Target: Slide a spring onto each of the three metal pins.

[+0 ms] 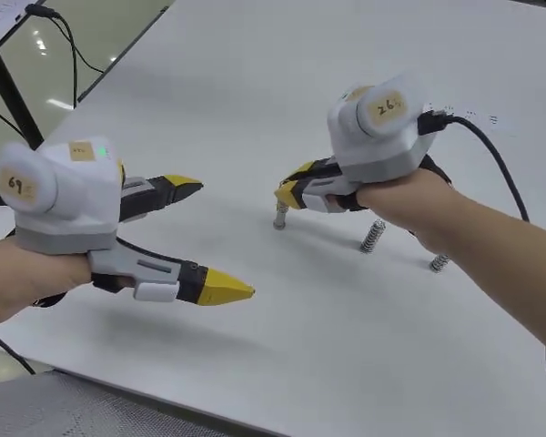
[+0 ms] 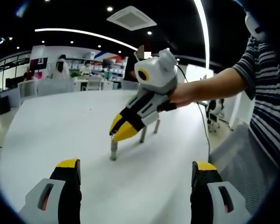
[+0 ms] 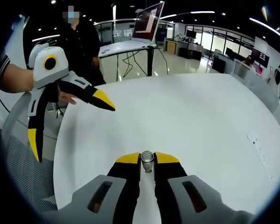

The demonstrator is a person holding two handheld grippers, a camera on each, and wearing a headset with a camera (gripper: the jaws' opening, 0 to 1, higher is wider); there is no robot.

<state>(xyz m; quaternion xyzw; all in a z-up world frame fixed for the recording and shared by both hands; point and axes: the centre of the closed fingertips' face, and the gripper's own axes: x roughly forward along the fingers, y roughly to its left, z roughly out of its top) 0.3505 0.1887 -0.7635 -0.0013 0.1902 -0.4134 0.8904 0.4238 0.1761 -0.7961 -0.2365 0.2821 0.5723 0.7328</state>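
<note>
The right gripper, grey-white with black jaws and yellow tips, had its two jaws pressed together on one small silver coil spring. It held this spring at the top of one short upright metal pin on the white table top; I could not tell if spring and pin were touching. At about 4 o'clock from this pin in the head view stood a second pin and a third pin, each with a spring already around it. So three pins and three springs could be counted. The left gripper, of the same colours, was at 9 o'clock from the first pin, above the table, with its two jaws spread wide and nothing between them
</note>
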